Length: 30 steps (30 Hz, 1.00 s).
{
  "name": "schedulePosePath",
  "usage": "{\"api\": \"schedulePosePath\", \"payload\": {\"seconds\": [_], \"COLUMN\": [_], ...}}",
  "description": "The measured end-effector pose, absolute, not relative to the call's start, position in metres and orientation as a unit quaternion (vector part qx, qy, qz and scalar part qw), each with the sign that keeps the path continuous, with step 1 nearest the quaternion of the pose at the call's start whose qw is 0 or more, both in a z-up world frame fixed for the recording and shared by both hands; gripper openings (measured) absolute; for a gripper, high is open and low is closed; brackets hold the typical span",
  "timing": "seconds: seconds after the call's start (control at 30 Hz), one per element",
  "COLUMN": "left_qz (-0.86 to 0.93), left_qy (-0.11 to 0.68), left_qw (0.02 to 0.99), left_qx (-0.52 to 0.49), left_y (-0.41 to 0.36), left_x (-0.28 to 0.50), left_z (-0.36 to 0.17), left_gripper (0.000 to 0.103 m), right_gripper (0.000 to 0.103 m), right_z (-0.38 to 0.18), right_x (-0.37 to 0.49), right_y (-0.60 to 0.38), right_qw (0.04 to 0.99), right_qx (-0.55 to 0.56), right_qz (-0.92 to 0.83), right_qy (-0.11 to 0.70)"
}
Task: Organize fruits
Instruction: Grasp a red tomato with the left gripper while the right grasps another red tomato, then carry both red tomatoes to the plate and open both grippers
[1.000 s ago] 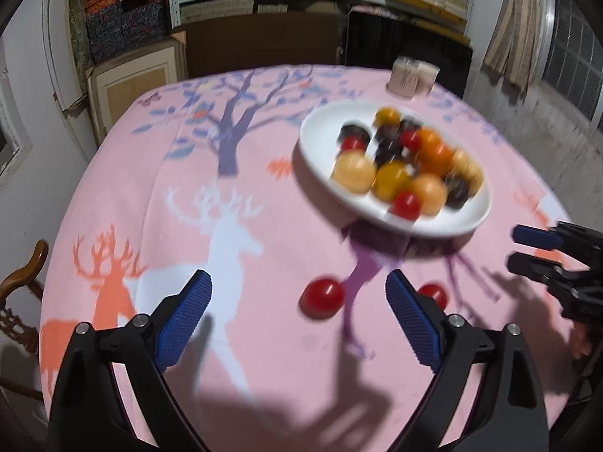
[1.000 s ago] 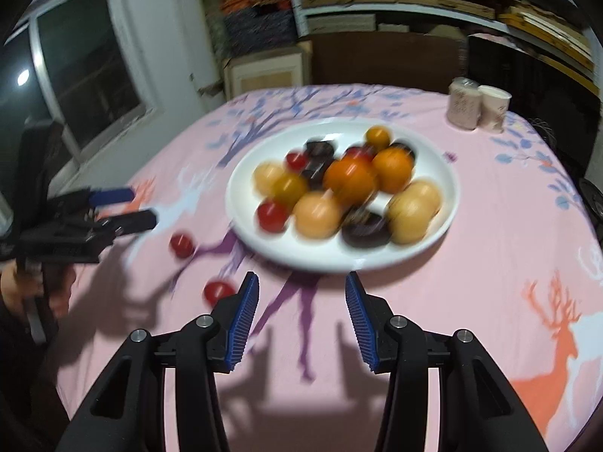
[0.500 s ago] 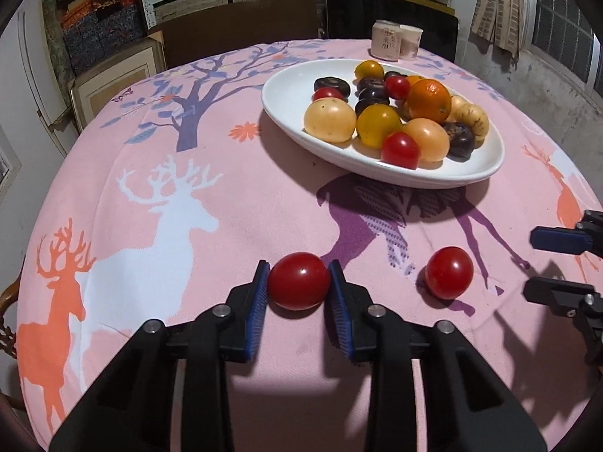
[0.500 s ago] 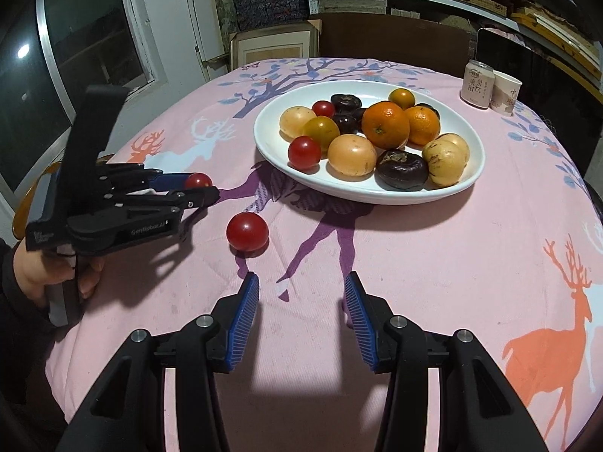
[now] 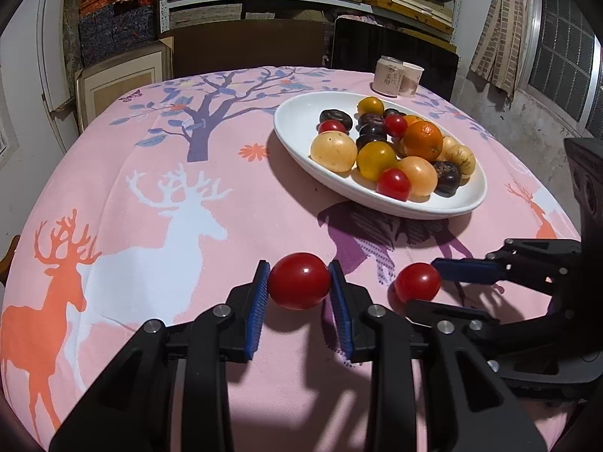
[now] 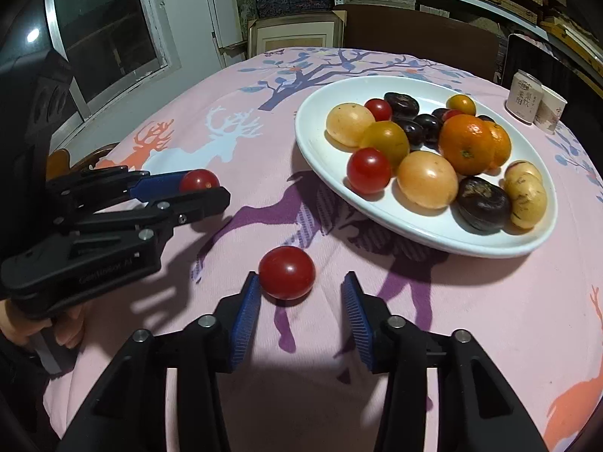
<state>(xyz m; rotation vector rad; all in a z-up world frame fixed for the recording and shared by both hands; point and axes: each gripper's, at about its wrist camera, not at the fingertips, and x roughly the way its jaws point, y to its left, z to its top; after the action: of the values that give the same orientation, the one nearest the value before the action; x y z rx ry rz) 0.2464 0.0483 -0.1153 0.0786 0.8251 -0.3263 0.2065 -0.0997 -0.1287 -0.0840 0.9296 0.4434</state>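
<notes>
L gripper (image 5: 299, 282) is clamped on a red tomato (image 5: 299, 280), lower centre of the left wrist view, on the pink cloth (image 5: 150, 188). R gripper (image 6: 301, 293) has jaws apart, just been closing; second tomato (image 6: 286, 272) sits between them, touching only the left-side pad, lower centre of the right wrist view. White plate (image 6: 377, 86) w/ mixed fruit is seen upper right.

Each black hand-held gripper (image 5: 299, 293) has ribbed blue pads (image 6: 245, 316) and silver screws.
</notes>
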Motion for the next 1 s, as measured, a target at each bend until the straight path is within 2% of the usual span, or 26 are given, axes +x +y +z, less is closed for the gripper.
{"api": "schedulePosePath", "payload": {"seconds": [0.07,0.63,1.0], "left_qz": [-0.158,-0.145,-0.148], "left_qy": [0.403,0.42,0.396], "left_qw": [0.901,0.894,0.903], "left_qx": [0.037,0.061,0.078], "left_y": [0.048,0.04,0.021], "left_x": [0.247,0.251,0.235], "left_z": [-0.117,-0.124,-0.094], "left_gripper": [0.031,0.031,0.031], "right_gripper": [0.03,0.029,0.029], "right_z": [-0.128,-0.105,-0.078], "right_x": [0.205,0.182,0.175], "right_y": [-0.097,-0.138,-0.198], "right_qw": [0.871,0.881,0.903], "right_qx": [-0.044,-0.001,0.011], "right_qz": [0.219,0.22,0.177], "right_qy": [0.438,0.418,0.391]}}
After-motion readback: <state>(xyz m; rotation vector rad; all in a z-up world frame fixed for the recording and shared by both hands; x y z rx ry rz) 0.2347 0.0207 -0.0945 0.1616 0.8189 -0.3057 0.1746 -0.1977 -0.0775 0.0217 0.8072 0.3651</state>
